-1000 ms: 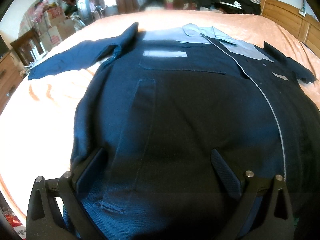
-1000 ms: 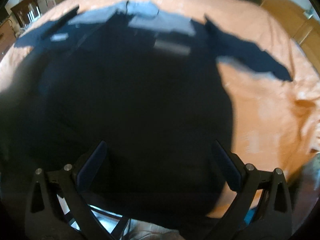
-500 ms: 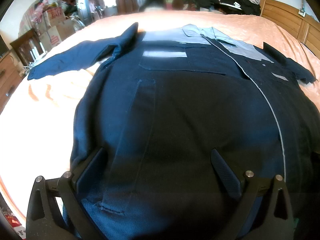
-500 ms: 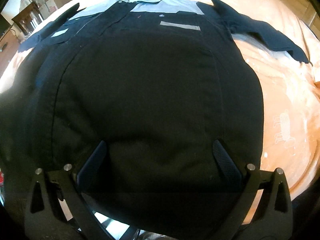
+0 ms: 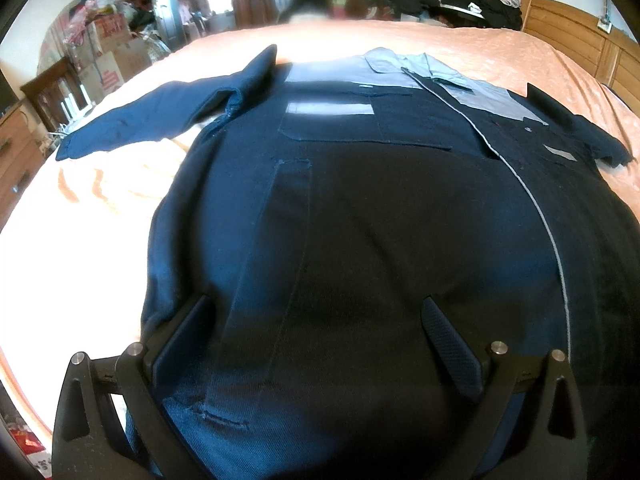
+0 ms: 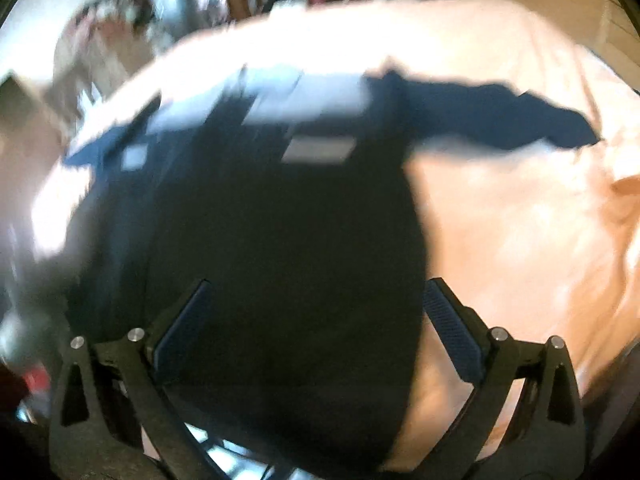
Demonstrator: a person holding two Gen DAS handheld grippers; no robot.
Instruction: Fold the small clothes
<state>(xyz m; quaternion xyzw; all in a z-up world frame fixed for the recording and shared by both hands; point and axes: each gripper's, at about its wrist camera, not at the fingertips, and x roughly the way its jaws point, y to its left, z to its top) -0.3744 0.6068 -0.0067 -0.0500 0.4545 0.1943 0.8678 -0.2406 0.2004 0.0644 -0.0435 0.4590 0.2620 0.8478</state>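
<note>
Since 0.5 s ago the right wrist view has swung: it is now smeared with motion blur and looks more toward the shirt's right side seam, with more bare bed showing on that side, while the left wrist view has hardly shifted at all.

A dark navy work shirt (image 5: 360,220) lies face up and spread flat on the peach-covered bed (image 5: 80,240), collar at the far end, hem toward the cameras. Its 2 short sleeves reach out to either side; the left sleeve (image 5: 160,116) lies flat on the cover, and the right sleeve (image 6: 500,112) stretches well out from the body.

Left gripper (image 5: 320,344) hovers over the hem region with its jaws spread wide and nothing between them. Right gripper (image 6: 316,328) is also wide and empty, sitting near the shirt's right edge, with one finger over cloth and the other over the bed cover.

No fold has been made yet, by the look of it, so the step in hand is probably picking a grasp for the first fold. To do it well, each gripper should pinch the full thickness of fabric at matching points, one near the hem and one near the shoulder, then carry the side panel across evenly, sleeve tucked in. Heavy twill will hold a crease but may drag the whole shirt if lifted too low.
</note>
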